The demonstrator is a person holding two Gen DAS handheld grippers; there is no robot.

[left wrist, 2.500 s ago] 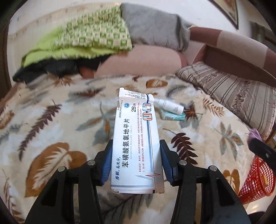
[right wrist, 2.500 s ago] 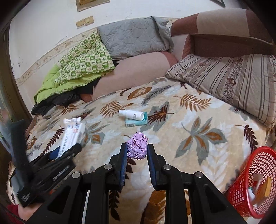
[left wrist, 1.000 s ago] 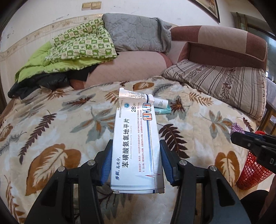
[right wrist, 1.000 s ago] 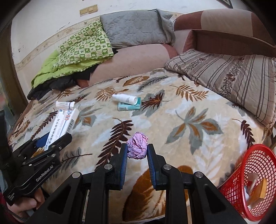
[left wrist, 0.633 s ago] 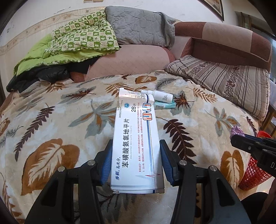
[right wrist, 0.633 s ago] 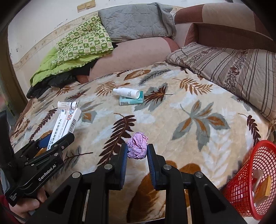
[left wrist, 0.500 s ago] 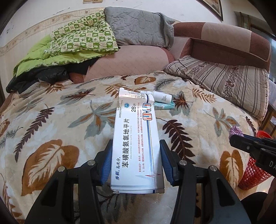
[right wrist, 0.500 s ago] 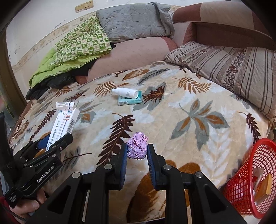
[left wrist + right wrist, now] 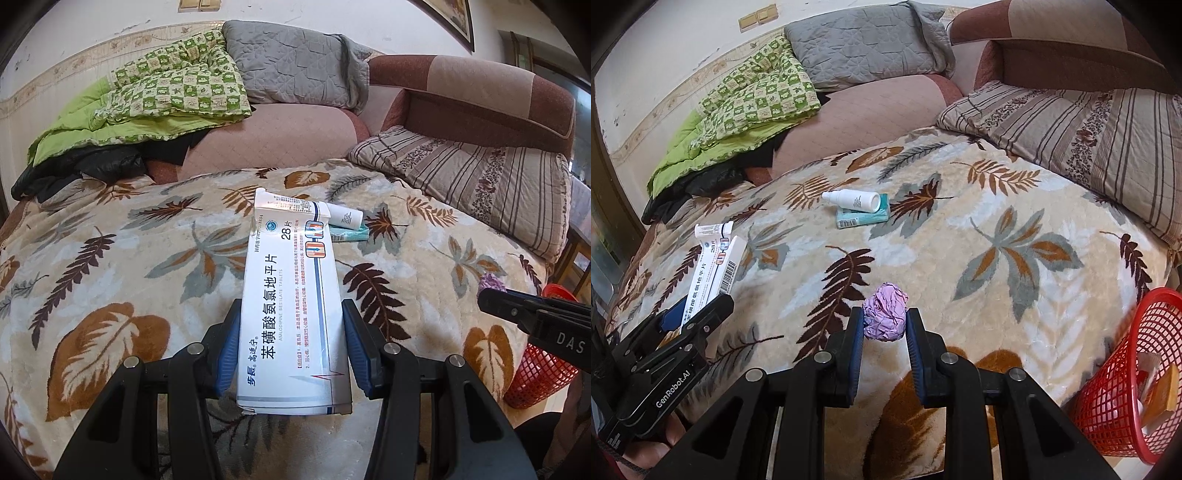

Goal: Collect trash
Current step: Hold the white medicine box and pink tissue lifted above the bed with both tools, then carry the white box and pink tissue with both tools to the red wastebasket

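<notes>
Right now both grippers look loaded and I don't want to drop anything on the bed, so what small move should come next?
Probably swing the right gripper rightward and down over the red basket. It is shut on the purple paper ball, and the basket stands off the blanket's right edge, nearest that side. The left gripper can wait, shut on the medicine box.

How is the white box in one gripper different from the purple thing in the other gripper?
The white medicine box is long, flat-sided and printed with writing; the purple paper ball is small, crumpled and plain. The box sticks out far past the left gripper, while the ball sits right at the tips of the right gripper. Both are pinched between blue pads and held above the leaf-patterned blanket.
</notes>
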